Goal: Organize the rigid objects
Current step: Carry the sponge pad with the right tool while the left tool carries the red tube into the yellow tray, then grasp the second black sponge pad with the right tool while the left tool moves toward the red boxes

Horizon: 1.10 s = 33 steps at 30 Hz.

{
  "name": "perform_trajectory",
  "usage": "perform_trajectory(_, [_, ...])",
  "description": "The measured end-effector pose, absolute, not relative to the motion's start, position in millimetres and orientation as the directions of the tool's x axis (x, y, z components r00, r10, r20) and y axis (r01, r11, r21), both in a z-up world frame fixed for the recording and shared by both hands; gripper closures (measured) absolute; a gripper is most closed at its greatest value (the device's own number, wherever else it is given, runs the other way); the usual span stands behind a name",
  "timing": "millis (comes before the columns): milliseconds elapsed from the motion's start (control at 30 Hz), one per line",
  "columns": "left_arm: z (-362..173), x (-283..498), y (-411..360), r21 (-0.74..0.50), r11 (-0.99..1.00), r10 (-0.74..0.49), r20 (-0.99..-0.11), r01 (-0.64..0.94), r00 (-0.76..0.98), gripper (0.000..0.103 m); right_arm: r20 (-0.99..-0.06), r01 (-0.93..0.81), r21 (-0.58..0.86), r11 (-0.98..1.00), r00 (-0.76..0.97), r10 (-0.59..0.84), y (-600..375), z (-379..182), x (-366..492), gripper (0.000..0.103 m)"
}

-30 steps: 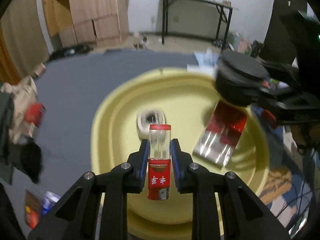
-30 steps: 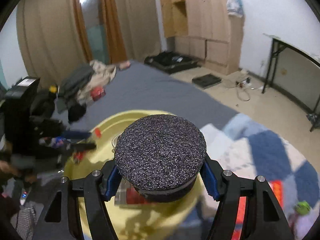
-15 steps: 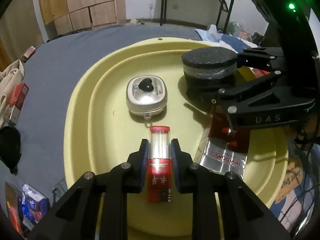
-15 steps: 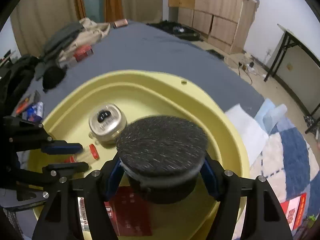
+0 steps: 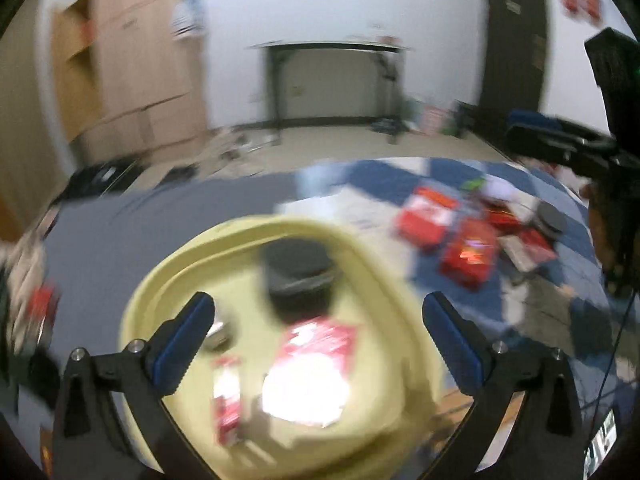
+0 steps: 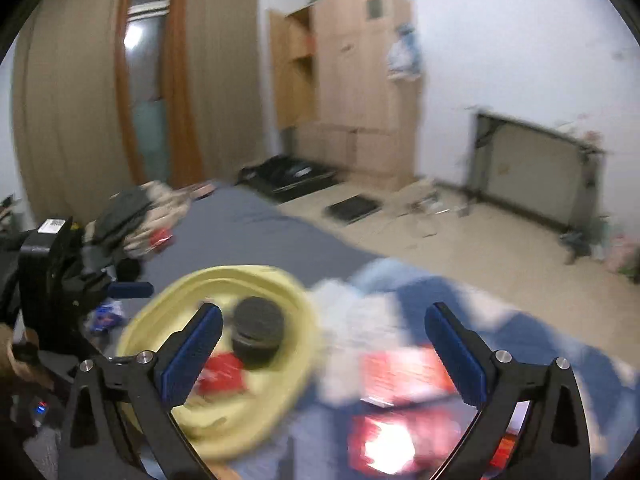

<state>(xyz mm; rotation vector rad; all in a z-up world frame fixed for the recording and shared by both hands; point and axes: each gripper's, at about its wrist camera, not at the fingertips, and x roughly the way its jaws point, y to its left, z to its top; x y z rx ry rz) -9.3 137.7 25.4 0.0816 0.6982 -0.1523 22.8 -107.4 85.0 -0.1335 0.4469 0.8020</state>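
A yellow tray [image 5: 168, 288] lies on the grey bed, blurred by motion. In it stand a black round container [image 5: 298, 276], a red and silver packet [image 5: 316, 364] and a red-capped tube [image 5: 228, 392]. My left gripper [image 5: 319, 304] hangs above the tray with its jaws opening wide and nothing between them. In the right wrist view the tray [image 6: 280, 280] and the black container [image 6: 258, 332] sit low on the left. My right gripper [image 6: 324, 314] is back from them over the blanket, its jaws opening, with nothing between them.
Several red packets [image 5: 468, 256] and a black disc [image 5: 552, 216] lie on the blue and white checked blanket [image 6: 440, 292] right of the tray. A clothes pile [image 6: 136, 220] sits at the bed's far left. A black table [image 5: 332, 80] stands by the wall.
The left gripper has let go of the red-capped tube and the right one has let go of the black container, both left in the tray. Both grippers have opened wide and drawn back and up.
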Motion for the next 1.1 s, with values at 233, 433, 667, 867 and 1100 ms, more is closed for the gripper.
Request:
perform_trajectory(233, [-4.5, 56.5, 41.5, -0.038, 0.931, -0.265, -0.754, 0.362, 0.602, 0.000, -0.491, -0.444, 0.117, 0.889, 0.752, 0.440, -267.2, 33.5, 18.0, 0.000])
perform_trajectory(433, [-18.8, 71.3, -12.1, 0.107, 0.868, -0.259, -0.734, 0.484, 0.628, 0.000, -0.537, -0.374, 0.127, 0.919, 0.753, 0.381, -299.5, -13.9, 10.6, 0.000])
perform_trajectory(667, [-38.2, 86.8, -38.2, 0.070, 0.802, -0.317, -0.792, 0.594, 0.521, 0.000, -0.563, -0.422, 0.104, 0.901, 0.722, 0.403, -288.3, -33.7, 35.9, 0.000])
perform_trajectory(867, [-41.3, 93.0, -49.6, 0.000, 0.809, -0.357, -0.794, 0.588, 0.492, 0.000, -0.548, -0.446, 0.125, 0.886, 0.714, 0.436, -290.8, -42.8, 49.7, 0.000])
perform_trajectory(1100, [-49.5, 74.3, -39.0, -0.004, 0.781, -0.356, -0.824, 0.625, 0.440, 0.000, -0.550, -0.518, 0.167, 0.839, 0.657, 0.515, -288.7, -51.7, 52.5, 0.000])
